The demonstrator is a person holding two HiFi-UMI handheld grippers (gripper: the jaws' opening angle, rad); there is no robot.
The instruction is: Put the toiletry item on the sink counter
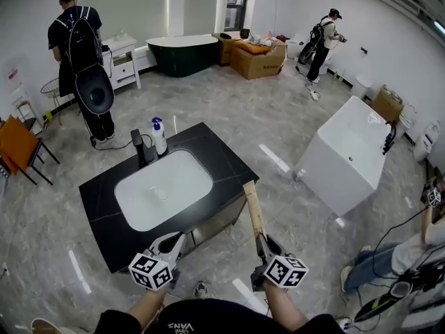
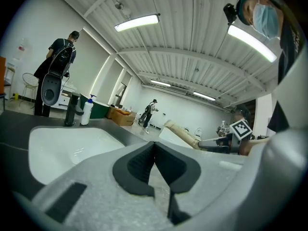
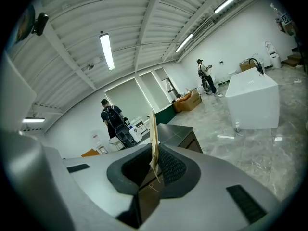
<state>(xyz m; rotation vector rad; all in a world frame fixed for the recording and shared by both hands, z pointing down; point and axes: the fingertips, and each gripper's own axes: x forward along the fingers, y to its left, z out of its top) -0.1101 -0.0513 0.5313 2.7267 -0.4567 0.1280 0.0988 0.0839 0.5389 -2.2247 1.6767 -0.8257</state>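
A long, flat tan toiletry box [image 1: 253, 211] sticks up and forward from my right gripper [image 1: 265, 245], which is shut on its lower end. The box hangs beside the front right corner of the black sink counter [image 1: 208, 148]. In the right gripper view the box [image 3: 153, 136] shows edge-on between the pads. My left gripper [image 1: 173, 241] hovers at the counter's front edge, near the white basin [image 1: 163, 190]. Its jaws [image 2: 154, 147] are shut with nothing between them. The left gripper view also catches the tan box [image 2: 183, 134] off to the right.
A black faucet [image 1: 142, 148] and a white pump bottle [image 1: 159, 136] stand at the counter's back. A white bathtub [image 1: 351, 155] sits to the right. A person with a backpack [image 1: 82, 54] stands behind the counter, another person [image 1: 323, 40] far back. Someone's legs [image 1: 375, 263] lie at right.
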